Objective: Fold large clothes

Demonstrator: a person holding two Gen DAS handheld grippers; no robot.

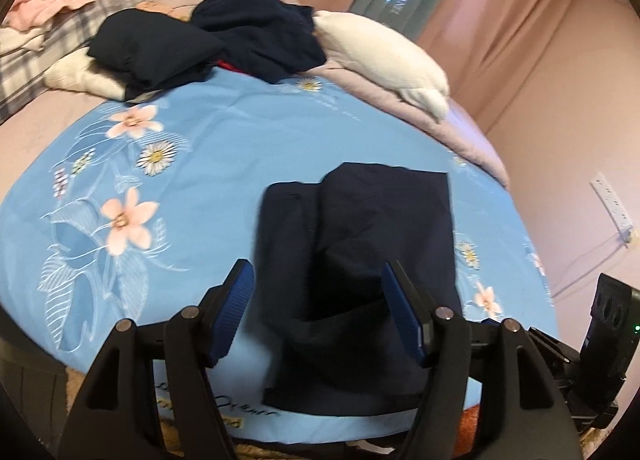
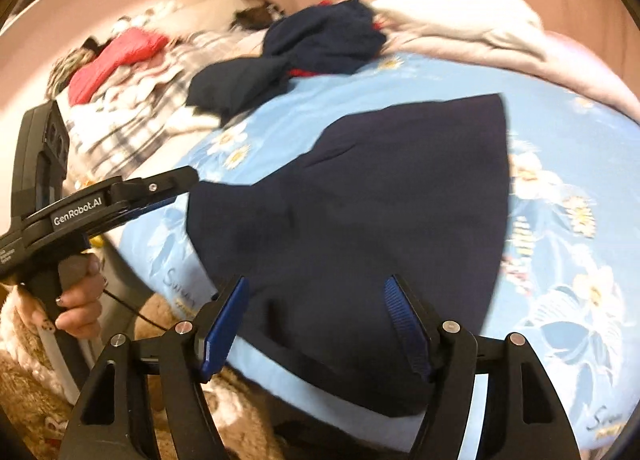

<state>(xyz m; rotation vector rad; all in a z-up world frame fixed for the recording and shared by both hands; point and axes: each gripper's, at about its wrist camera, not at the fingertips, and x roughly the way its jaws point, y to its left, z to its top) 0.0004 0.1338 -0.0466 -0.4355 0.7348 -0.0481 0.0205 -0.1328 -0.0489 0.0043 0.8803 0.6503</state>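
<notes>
Folded navy garment lies flat on the blue floral bedsheet, near the bed's front edge. In the right wrist view the same garment spreads in a fan shape, its near hem at the sheet's edge.

Left gripper: tilted downward toward the garment, jaws wide, blue pads apart, nothing pinched between them; cloth is visible below and behind the gap. In the right wrist view this gripper reaches in from the left, its tip at the garment's left corner; contact cannot be told. A hand grips its handle.

Right gripper: angled down over the garment's near hem, jaws wide, nothing clamped.

Pile of dark clothes sits at the far side of the bed, well apart from the folded piece. Both views are motion-blurred.
</notes>
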